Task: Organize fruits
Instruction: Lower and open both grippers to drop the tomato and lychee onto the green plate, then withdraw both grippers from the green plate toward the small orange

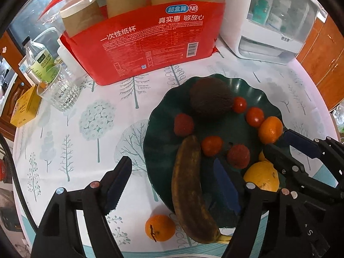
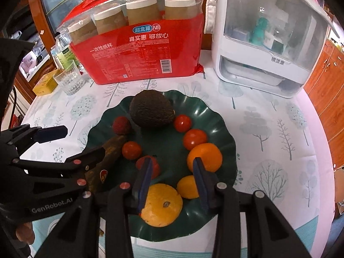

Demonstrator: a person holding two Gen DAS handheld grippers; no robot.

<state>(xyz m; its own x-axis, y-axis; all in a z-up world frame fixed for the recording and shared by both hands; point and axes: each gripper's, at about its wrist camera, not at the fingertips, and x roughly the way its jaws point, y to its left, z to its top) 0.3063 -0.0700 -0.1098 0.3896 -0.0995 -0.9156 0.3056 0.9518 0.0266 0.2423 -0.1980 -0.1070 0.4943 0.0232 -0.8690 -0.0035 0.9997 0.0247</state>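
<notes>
A dark green wavy plate [image 1: 253, 86] [image 2: 215, 116] holds an avocado [image 1: 209, 96], cherry tomatoes [image 1: 254, 117], two bumpy red fruits [image 1: 183, 124] and oranges [image 2: 204, 157]. A browned banana [image 1: 189, 182] lies across the plate's near rim. It sits between the wide jaws of my left gripper [image 1: 172, 163], and neither pad touches it. One small orange [image 1: 160, 228] rests on the tablecloth outside the plate. My right gripper [image 2: 172, 160] hangs over the plate's near right side, open, above a large yellow-orange fruit [image 2: 161, 204] and a small one [image 2: 187, 187].
A red bag of paper cups [image 1: 148, 43] stands behind the plate, with a white appliance [image 2: 264, 49] to its right. A glass tumbler [image 1: 60, 92], a bottle [image 1: 38, 62] and a yellow box [image 1: 25, 109] sit at the far left. Wooden cabinets [image 2: 329, 99] flank the right.
</notes>
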